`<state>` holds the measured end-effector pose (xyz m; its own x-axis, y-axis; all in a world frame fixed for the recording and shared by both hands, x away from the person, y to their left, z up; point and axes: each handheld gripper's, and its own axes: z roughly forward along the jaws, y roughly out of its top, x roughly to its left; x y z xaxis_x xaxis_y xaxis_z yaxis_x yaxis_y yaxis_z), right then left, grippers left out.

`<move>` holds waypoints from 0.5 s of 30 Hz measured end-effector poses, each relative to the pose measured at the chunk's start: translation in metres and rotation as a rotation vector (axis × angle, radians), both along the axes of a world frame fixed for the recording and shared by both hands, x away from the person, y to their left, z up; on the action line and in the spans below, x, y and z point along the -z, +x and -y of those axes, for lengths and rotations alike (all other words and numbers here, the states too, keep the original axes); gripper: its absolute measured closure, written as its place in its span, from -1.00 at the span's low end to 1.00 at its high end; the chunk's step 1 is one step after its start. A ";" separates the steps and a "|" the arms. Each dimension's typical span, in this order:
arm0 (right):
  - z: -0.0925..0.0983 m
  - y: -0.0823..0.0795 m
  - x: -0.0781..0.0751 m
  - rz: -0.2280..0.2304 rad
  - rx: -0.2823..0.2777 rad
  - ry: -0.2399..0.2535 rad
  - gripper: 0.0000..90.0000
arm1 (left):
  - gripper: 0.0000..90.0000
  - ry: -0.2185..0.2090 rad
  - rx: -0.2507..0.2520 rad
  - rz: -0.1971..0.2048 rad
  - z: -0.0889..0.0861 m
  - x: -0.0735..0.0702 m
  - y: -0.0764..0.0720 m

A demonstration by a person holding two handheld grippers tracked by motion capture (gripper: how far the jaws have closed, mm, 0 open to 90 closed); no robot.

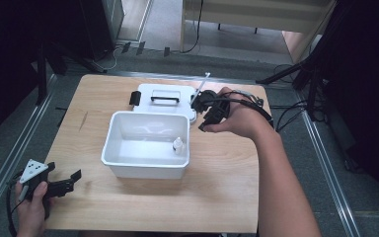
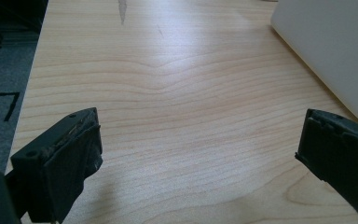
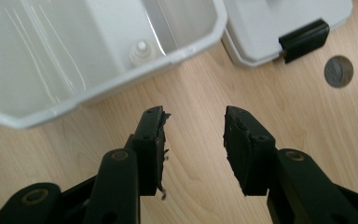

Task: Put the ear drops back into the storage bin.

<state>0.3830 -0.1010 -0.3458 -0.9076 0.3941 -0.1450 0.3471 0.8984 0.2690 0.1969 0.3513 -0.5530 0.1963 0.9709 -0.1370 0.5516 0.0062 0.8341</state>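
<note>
Right gripper view: small bottle [image 3: 141, 50] stands inside the white bin [image 3: 200, 39], upper centre; right claw [image 3: 193, 128] part-open, empty, could clip the rim. Left claw [image 2: 196, 154] wide, empty.

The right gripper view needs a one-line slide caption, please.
Open right tool above the table, facing a white bin holding a small bottle.

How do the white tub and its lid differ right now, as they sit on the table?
The white tub sits open side up, near the middle of the table; the lid lies flat behind it, touching its far rim. The tub is deep and holds a small white bottle in one corner; the lid is shallow, with nothing on it. The lid carries a black handle and black latches; the tub shows no black fittings. Both are white plastic with rounded corners.
</note>
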 end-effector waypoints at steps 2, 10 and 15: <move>0.010 -0.001 0.000 0.000 0.012 -0.003 0.29 | -0.99 0.001 0.001 0.002 0.000 0.000 0.000; 0.048 -0.006 0.008 0.000 0.069 0.020 0.26 | -0.99 0.003 0.003 0.000 0.000 0.000 0.000; 0.069 -0.010 0.020 0.011 0.101 0.035 0.22 | -0.99 0.008 0.003 -0.001 0.000 0.000 0.000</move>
